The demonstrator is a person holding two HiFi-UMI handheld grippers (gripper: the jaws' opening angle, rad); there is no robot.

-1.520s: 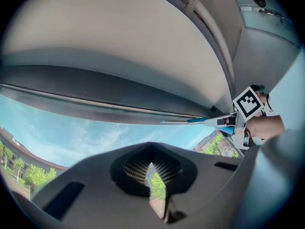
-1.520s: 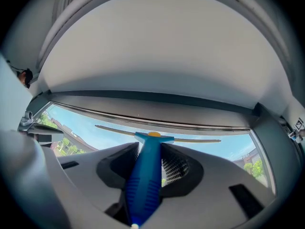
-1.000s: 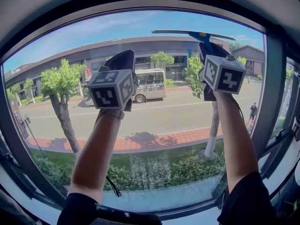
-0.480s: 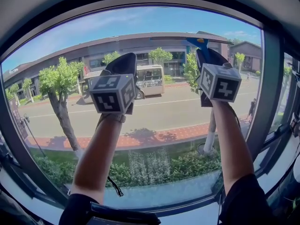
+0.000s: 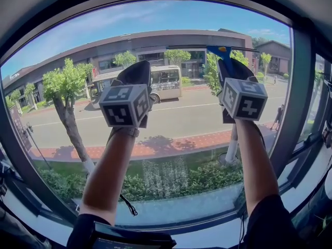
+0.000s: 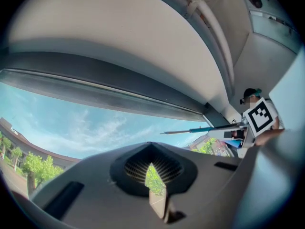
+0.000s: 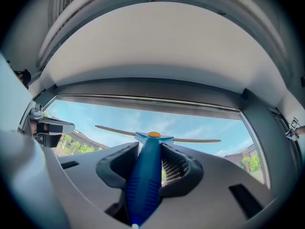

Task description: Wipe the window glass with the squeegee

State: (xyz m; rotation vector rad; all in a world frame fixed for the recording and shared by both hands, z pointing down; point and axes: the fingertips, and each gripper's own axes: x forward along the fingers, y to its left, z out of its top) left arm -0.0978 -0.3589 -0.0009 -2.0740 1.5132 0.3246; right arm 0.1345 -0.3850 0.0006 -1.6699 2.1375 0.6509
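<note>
Left claw, jaws together and empty, is raised near the window glass, apparently idle. Right claw clamps the blue squeegee by its handle, blade level across the upper pane, seemingly for a downward pull.

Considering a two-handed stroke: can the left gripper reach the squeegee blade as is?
Probably yes. The left gripper is empty, jaws together, beside the right gripper holding the squeegee; its blade juts toward it, nothing between. It must open first.
</note>
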